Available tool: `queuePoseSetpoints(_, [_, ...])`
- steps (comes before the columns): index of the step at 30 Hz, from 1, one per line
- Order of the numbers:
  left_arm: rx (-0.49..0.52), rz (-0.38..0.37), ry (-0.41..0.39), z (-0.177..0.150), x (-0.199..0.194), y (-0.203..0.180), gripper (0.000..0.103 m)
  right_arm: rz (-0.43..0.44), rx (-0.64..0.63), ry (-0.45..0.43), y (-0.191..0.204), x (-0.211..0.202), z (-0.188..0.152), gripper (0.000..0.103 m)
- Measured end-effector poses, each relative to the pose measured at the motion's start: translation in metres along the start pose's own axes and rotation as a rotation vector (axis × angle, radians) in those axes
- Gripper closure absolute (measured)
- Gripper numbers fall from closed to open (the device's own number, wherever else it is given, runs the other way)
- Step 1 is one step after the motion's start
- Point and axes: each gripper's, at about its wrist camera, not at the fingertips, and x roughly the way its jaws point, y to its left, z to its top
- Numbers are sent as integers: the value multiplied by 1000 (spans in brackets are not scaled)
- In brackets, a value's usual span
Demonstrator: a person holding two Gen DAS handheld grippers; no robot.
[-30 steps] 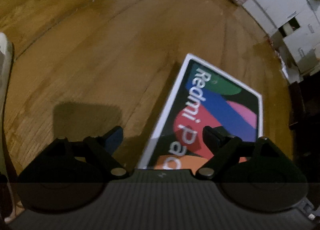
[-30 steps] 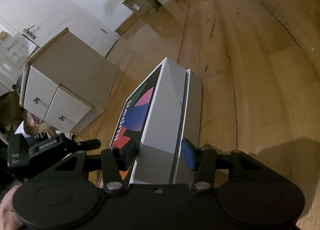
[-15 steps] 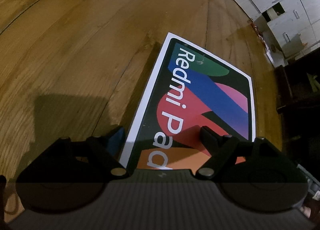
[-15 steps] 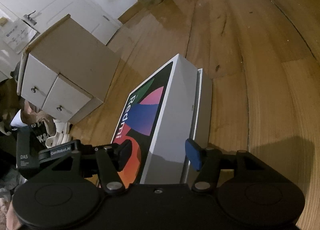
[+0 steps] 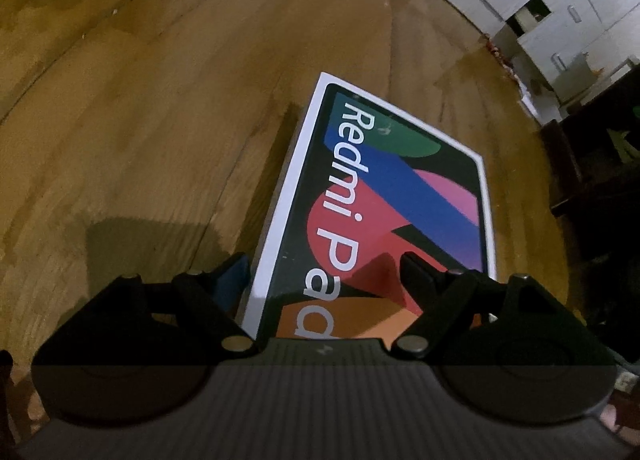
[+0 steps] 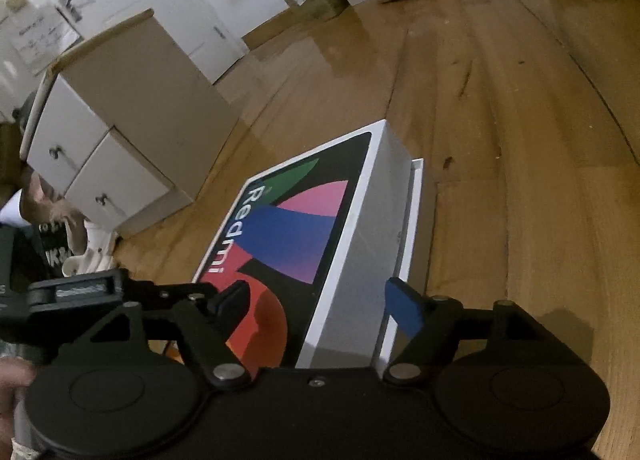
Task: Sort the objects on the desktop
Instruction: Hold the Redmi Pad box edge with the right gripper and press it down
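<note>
Left gripper (image 5: 326, 274) spread wide, nothing clamped for sure: one finger just outside the long edge of the Redmi Pad box (image 5: 400, 187), the other over its printed face, contact not readable. Right gripper (image 6: 316, 296) also spread wide, straddling the opposite long edge: dark finger over the print, blue pad beside the grey side wall with a visible gap, so probably no grip either. Box (image 6: 304, 219) face-up and tilted in both views, over the wooden surface (image 6: 520, 139), near the white drawer cabinet (image 6: 132, 99) and off its drawer-front corner, not touching it. Both tools at the box end farthest from the cabinet. Lid not seated square: base tray (image 6: 412, 219) showing as a strip along the side away from the cabinet. Cannot tell whether the box rests on the wood or on something hidden under the tools. Step in hand, as a judgement: two-handed handling of the box. Fits equally a grab about to close for a carry and a release just after a set-down; nothing here settles which. Whatever follows calls for both tools acting together, level and slow, and for care with the loose lid: smooth cardboard, likely to slide on the tray if pushed from one side only.
</note>
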Motion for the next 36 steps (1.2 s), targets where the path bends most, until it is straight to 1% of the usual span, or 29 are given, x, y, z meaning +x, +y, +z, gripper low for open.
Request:
queuePoseSetpoints(2, [8,6,-6,0,-3,-3,21,7,22,-13,-5,-3,-1,29])
queuePoseSetpoints(4, [29,23,-9,-1,-3,-8,21,8,29,-23,-8,-5,-2,36])
queuePoseSetpoints(6, [56,44,-10,-2,-2,-14,21,3,18,-29,-7,-7,-3,36])
queuePoseSetpoints(9, [96,75,-13,-4,0,-23,19,21,38,-62,-7,-11,-3,34])
queuePoseSetpoints(10, [100,74,-19,-4,-1,-24,20,33,35,-75,-6,-13,-2,34])
queuePoseSetpoints(14, [77,28,-50,-3,-7,-21,20,64,6,-132,0,-25,6,34])
queuePoseSetpoints(29, [172,57,-49,-12,-7,-36,20,52,34,-97,-10,-35,-13,34])
queuePoseSetpoints(33, [195,67,-46,-14,-8,-40,20,59,68,-112,-13,-36,-15,34])
queuePoseSetpoints(36, [192,78,-38,-14,-8,-39,20,78,76,-113,-13,-36,-17,34])
